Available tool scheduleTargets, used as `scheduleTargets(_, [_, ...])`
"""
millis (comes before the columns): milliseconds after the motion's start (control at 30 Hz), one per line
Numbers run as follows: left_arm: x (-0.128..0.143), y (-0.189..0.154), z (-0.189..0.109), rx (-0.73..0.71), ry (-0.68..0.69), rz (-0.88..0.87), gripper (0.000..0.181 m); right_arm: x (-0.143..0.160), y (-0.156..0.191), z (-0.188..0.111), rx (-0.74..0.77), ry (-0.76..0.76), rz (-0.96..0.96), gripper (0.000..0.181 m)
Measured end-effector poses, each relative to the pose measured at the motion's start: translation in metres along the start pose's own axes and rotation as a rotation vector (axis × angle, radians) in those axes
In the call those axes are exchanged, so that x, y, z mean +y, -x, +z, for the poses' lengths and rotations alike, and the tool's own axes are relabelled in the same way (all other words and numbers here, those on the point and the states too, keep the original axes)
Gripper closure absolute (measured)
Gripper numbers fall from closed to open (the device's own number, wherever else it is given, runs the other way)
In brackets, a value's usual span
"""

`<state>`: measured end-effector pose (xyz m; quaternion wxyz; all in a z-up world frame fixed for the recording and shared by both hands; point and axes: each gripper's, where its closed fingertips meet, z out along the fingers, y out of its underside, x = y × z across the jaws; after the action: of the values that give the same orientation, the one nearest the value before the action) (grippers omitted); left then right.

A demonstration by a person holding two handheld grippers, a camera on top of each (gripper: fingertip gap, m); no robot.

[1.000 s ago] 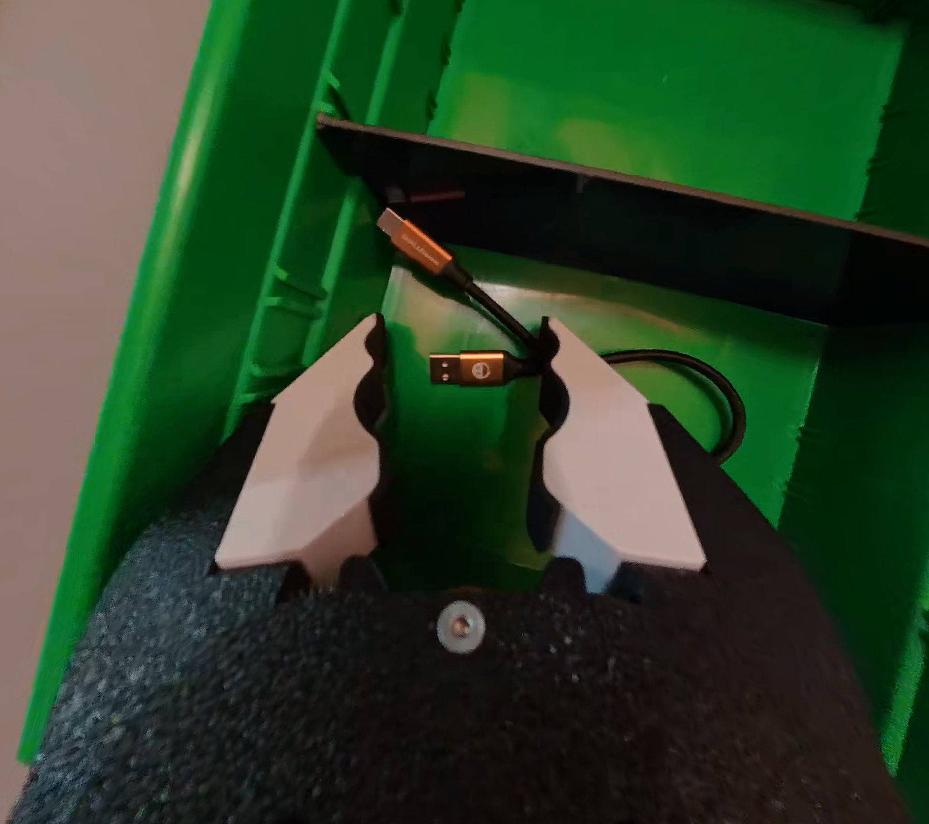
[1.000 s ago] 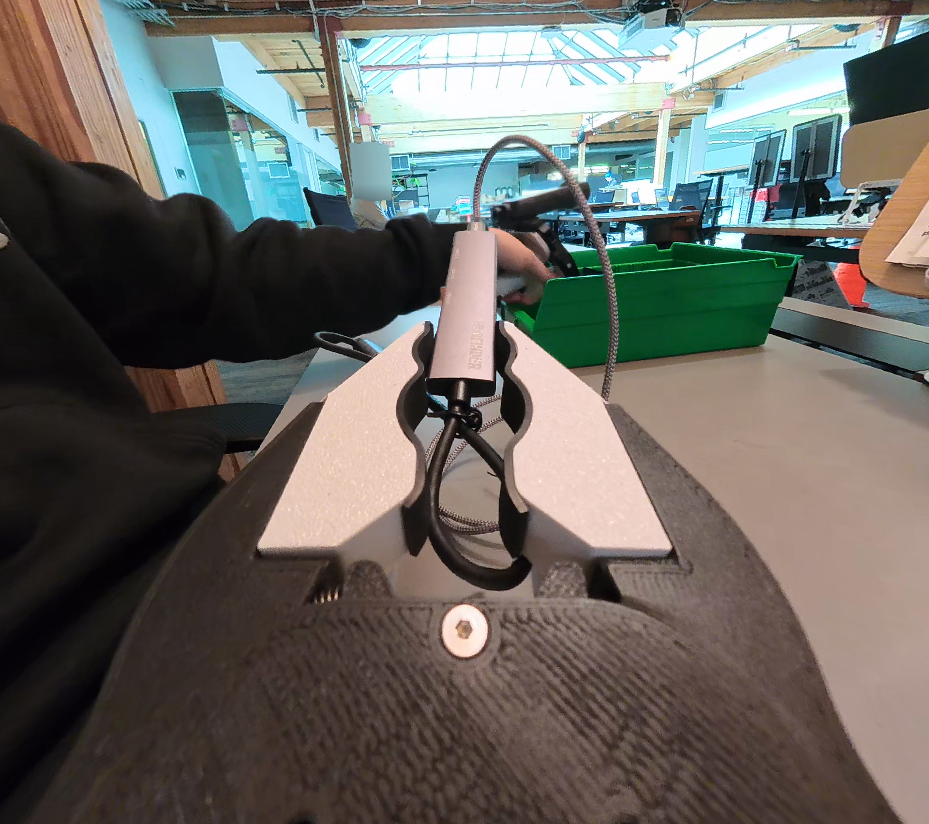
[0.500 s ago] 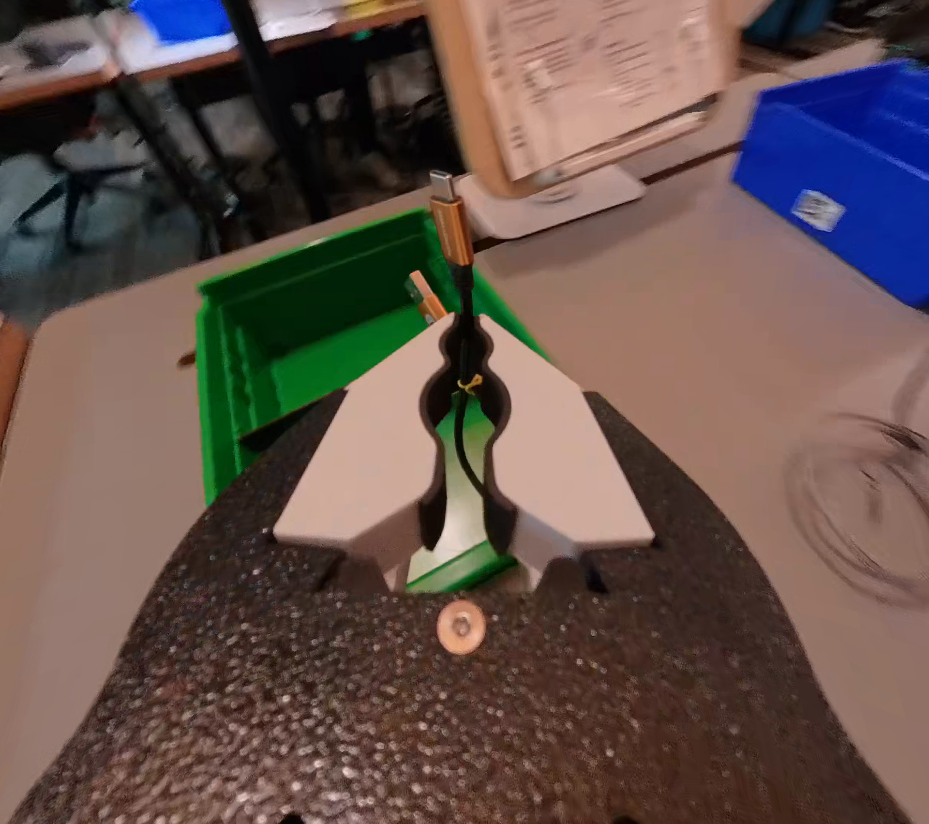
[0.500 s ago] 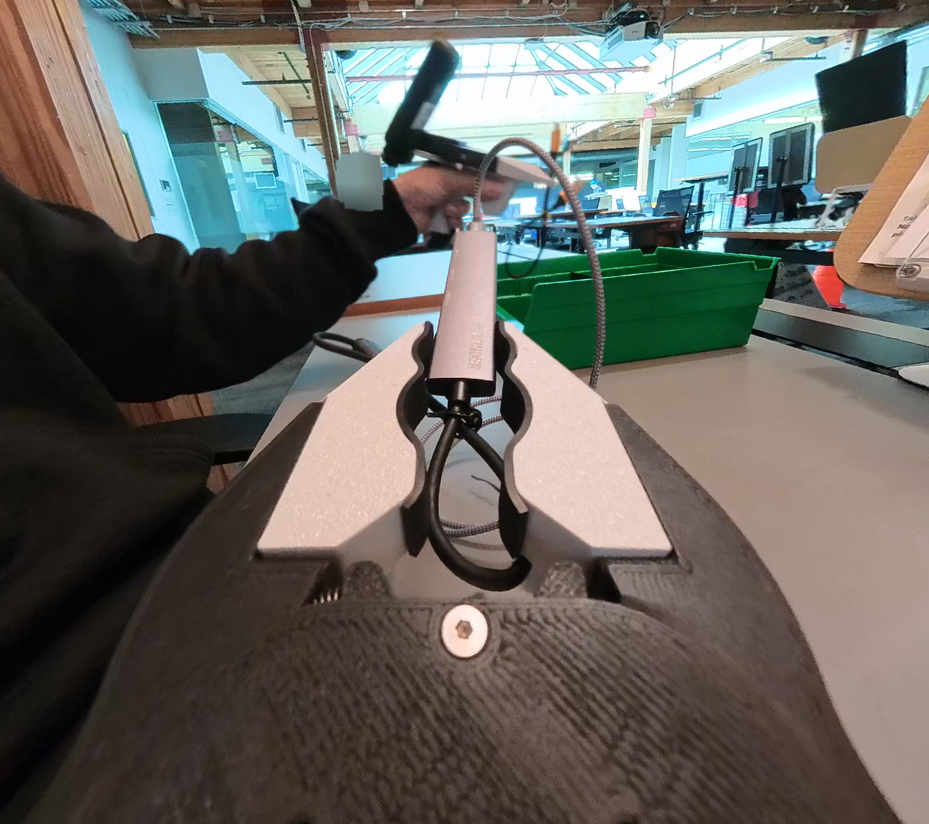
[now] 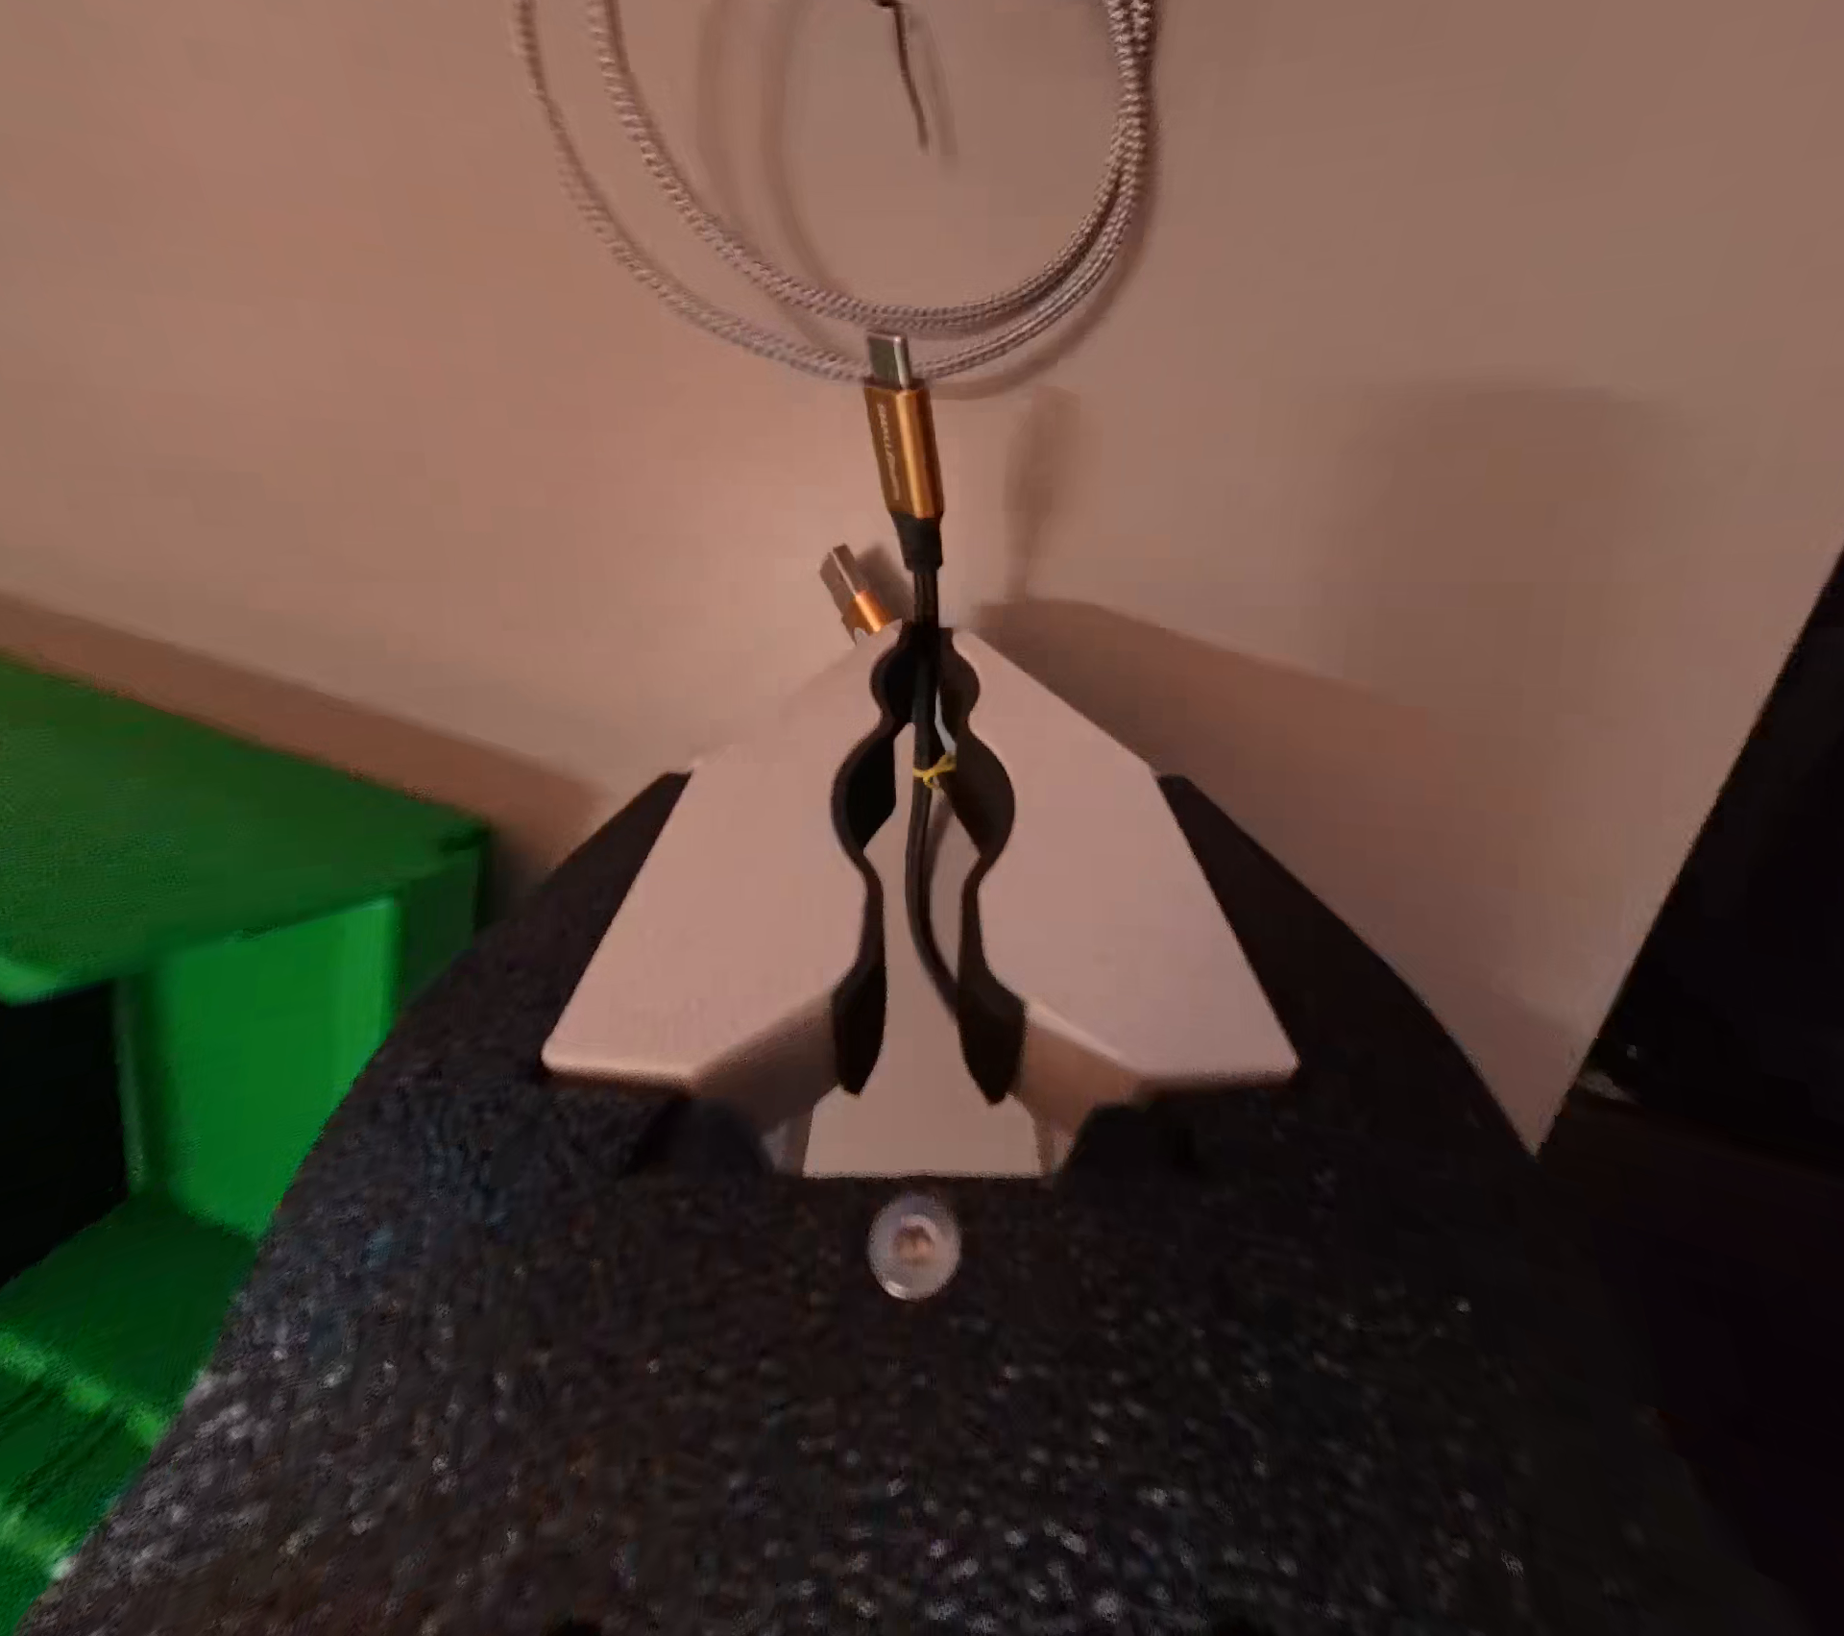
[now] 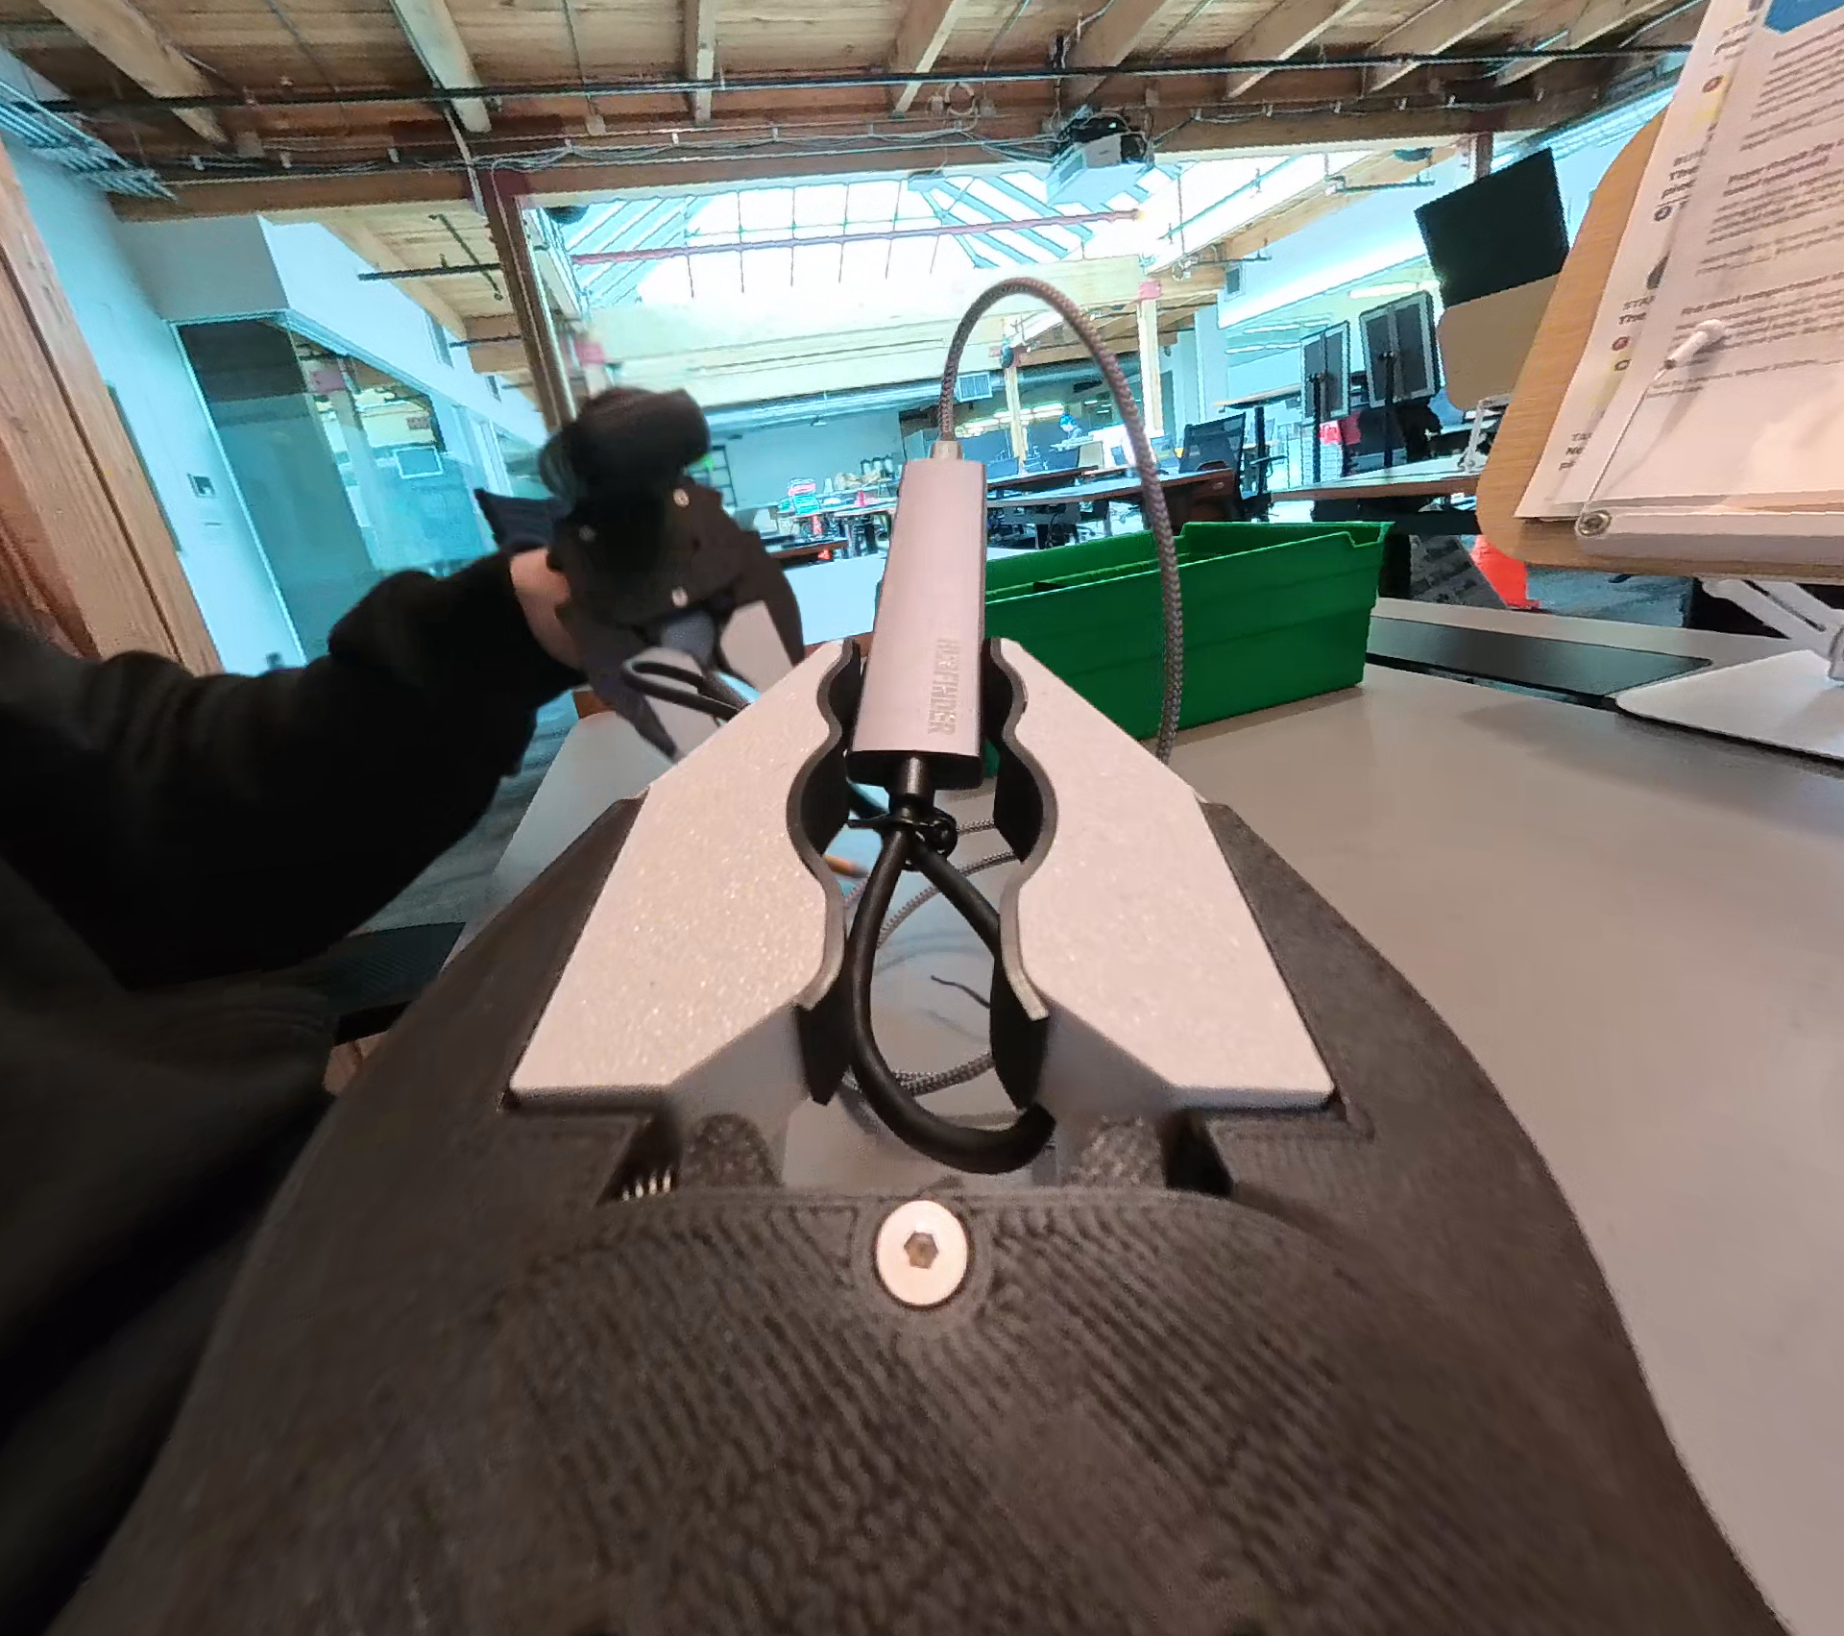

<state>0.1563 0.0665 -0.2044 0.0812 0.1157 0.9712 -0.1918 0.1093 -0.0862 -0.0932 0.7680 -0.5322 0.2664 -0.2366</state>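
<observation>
At the worktop's (image 6: 1497, 840) left edge: a dark-sleeved forearm reaches forward, its hand (image 6: 544, 600) gripping the left tongs (image 5: 923, 640), pitched down toward the surface. Left tongs: clenched on a black cable (image 5: 916, 869) near its orange plug (image 5: 903, 450), which stands clear of the tips above a coiled braided cable (image 5: 639, 191). Right tongs (image 6: 923, 670): level, pointing ahead, clamped on a grey hub (image 6: 923, 620) that juts up beyond them. Behind, resting on the worktop: green bin (image 6: 1247, 620). Far right: document stand (image 6: 1696, 241).
</observation>
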Motion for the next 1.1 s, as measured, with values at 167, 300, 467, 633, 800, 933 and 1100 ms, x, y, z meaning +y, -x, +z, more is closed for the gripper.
scheduleTargets(167, [-0.023,-0.023,0.029,0.189,-0.154,-0.072,0.179,0.001,0.000,0.000,-0.001,0.006,-0.001,0.158])
scheduleTargets(300, [-0.037,-0.026,0.026,0.287,-0.270,-0.127,0.167,0.002,0.002,0.001,-0.010,0.013,-0.004,0.158])
scheduleTargets(467, [-0.047,-0.037,0.021,0.328,-0.319,-0.054,0.167,0.002,0.003,0.001,-0.012,0.018,-0.009,0.158])
scheduleTargets(633, [-0.044,-0.044,0.033,0.311,-0.305,0.044,0.167,0.006,0.004,0.004,0.002,0.045,-0.042,0.158])
scheduleTargets(800, [-0.050,-0.047,0.041,0.297,-0.360,0.023,0.167,0.010,0.002,0.007,0.052,0.073,-0.085,0.159])
scheduleTargets(933, [-0.055,-0.044,0.043,0.209,-0.399,-0.001,0.171,0.015,-0.001,0.009,0.098,0.107,-0.119,0.158])
scheduleTargets(1100, [-0.057,-0.037,0.038,0.093,-0.375,-0.086,0.172,0.015,-0.008,0.010,0.153,0.112,-0.122,0.158])
